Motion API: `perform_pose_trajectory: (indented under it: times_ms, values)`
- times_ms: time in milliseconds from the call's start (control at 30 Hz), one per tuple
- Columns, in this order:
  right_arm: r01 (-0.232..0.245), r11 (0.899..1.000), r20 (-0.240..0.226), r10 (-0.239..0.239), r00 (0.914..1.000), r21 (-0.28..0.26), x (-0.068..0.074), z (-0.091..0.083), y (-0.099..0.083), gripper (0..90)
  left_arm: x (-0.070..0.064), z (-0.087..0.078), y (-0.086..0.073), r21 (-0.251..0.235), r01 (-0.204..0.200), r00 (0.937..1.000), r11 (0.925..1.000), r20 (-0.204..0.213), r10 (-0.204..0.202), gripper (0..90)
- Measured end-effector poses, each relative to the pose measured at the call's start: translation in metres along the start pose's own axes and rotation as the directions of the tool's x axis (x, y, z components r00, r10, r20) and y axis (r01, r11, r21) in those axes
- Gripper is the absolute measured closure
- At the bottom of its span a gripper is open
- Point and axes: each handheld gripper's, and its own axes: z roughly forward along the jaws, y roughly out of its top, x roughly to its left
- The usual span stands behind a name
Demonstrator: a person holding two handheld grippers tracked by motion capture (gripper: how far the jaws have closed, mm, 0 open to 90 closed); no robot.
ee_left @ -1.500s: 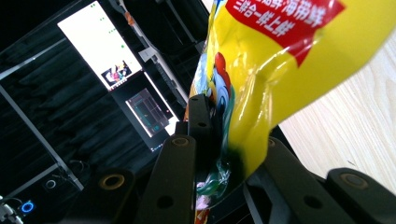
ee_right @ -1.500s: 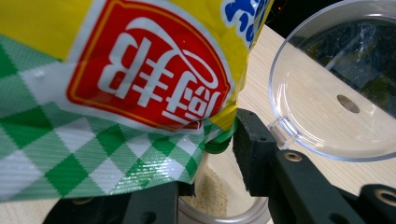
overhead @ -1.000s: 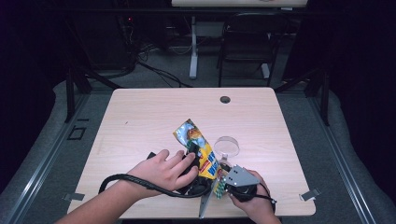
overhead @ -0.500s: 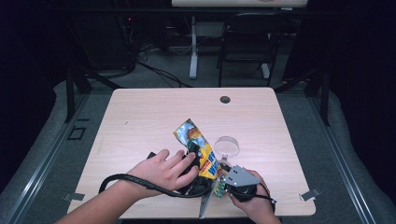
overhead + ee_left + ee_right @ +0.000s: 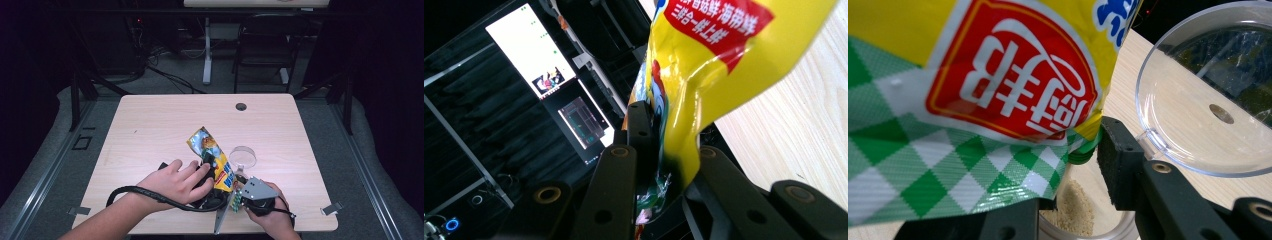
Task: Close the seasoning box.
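Two grippers: both hold one yellow snack packet (image 5: 216, 162) near the front edge of the table, between the person's hands.
Room: dark around the table; a black chair (image 5: 265, 47) and a white desk leg (image 5: 207, 50) stand behind, cables lie on the grey floor, and lit screens (image 5: 531, 47) show in the left gripper view.
Table (image 5: 150, 125): pale wood grain, flat and mostly bare, with a small dark grommet hole (image 5: 241, 106) near the far edge.
Packet, position: it stands tilted, upper end leaning away toward the table's middle, lower end down between the two grippers.
Packet, handling: judged light, soft and crinkly; the glossy film looks slippery, and it buckles where it is pinched. It gives little to hold except at its sealed edges and corners.
Where to hold: the flat seam at the lower end looks best, since the puffed middle would slide or crush.
Left gripper (image 5: 659, 165): jaws closed on the packet's lower yellow edge, the film folded between them.
Right gripper (image 5: 1083, 145): jaws pinch the green-checked corner of the packet.
Clear dish (image 5: 243, 156): round, thin plastic, just beside the packet on its right, tilted in the right gripper view; likely light and easy to knock.
Small clear cup (image 5: 1083, 220): below the right jaws, with pale crumbs or powder in it.
Risk: pulling the corners apart hard could split the film suddenly and scatter the contents.
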Motion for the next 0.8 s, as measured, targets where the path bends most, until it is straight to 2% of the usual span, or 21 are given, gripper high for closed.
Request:
perform_pose_trajectory:
  times_ms: [200, 233, 367, 433, 500, 600, 800]
  values:
    - [0.004, 1.000, -0.001, -0.004, 1.0000, 0.003, 0.0000, 0.0001, 0.0000, 70.5, -0.0010, -0.0001, 0.0001, -0.004, 0.011, 0.9999, 0.9999, 0.002, -0.011, 86.6]
    - [0.003, 1.000, -0.001, -0.003, 1.0000, 0.002, 0.0000, 0.0002, 0.0001, 70.5, -0.0002, -0.0006, 0.0002, 0.002, -0.002, 1.0000, 1.0000, 0.001, 0.002, 86.6]
    - [0.004, 1.000, 0.001, -0.004, 1.0000, 0.000, 0.0003, 0.0004, 0.0002, 70.5, 0.0000, -0.0009, 0.0000, 0.002, -0.002, 1.0000, 1.0000, -0.002, 0.002, 86.6]
    - [0.004, 1.000, 0.000, -0.004, 1.0000, -0.001, 0.0003, 0.0004, 0.0003, 70.5, -0.0004, -0.0006, -0.0001, -0.006, 0.009, 1.0000, 0.9999, -0.002, -0.009, 86.6]
    - [0.004, 1.000, 0.000, -0.004, 1.0000, -0.001, 0.0003, 0.0004, 0.0003, 70.5, -0.0001, -0.0008, 0.0000, -0.002, -0.002, 1.0000, 1.0000, -0.009, 0.002, 86.7]
    - [-0.002, 1.000, -0.005, 0.002, 1.0000, -0.008, 0.0005, 0.0006, 0.0002, 70.5, 0.0010, -0.0016, 0.0001, 0.003, -0.003, 1.0000, 1.0000, 0.002, 0.003, 86.8]
    - [0.000, 1.000, -0.005, 0.000, 1.0000, -0.009, 0.0006, 0.0008, 0.0004, 70.5, 0.0009, -0.0016, 0.0004, -0.002, -0.005, 1.0000, 1.0000, -0.008, 0.005, 86.9]
